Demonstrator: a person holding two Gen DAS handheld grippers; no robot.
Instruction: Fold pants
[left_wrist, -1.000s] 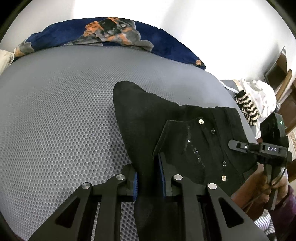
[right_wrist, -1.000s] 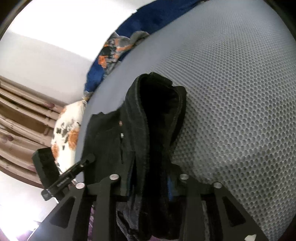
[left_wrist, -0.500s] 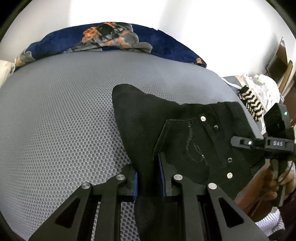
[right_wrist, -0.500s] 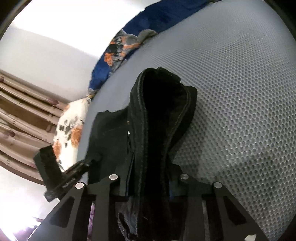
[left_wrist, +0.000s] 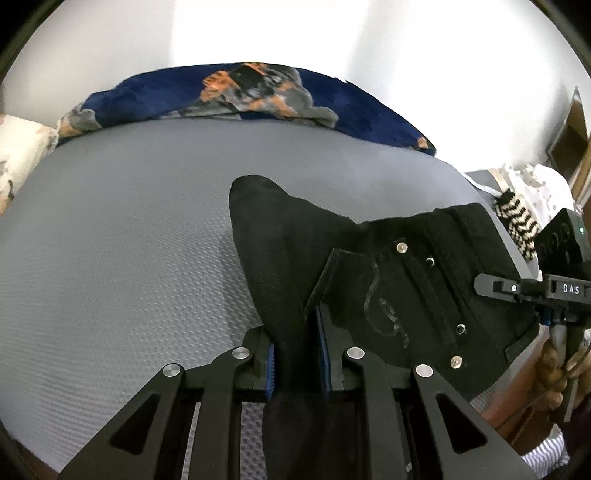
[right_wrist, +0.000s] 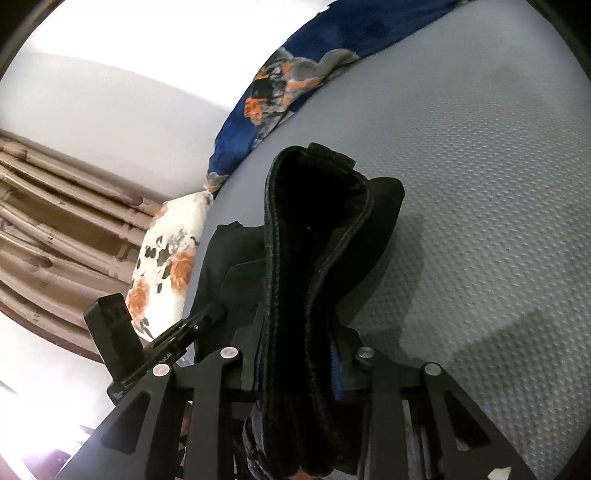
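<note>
You hold the black pants (left_wrist: 388, 288) bunched over the bed's (left_wrist: 129, 240) near edge, left gripper (left_wrist: 295, 354) and right gripper (right_wrist: 303, 354) both clamped on cloth; next, spread them flat.

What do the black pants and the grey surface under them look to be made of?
Pants: likely black denim, matte, judging by the metal rivets, stitched pocket and thick seamed waistband. Grey surface: looks like a mesh or embossed mattress cover with a fine honeycomb texture and slight sheen; which one is unclear.
</note>
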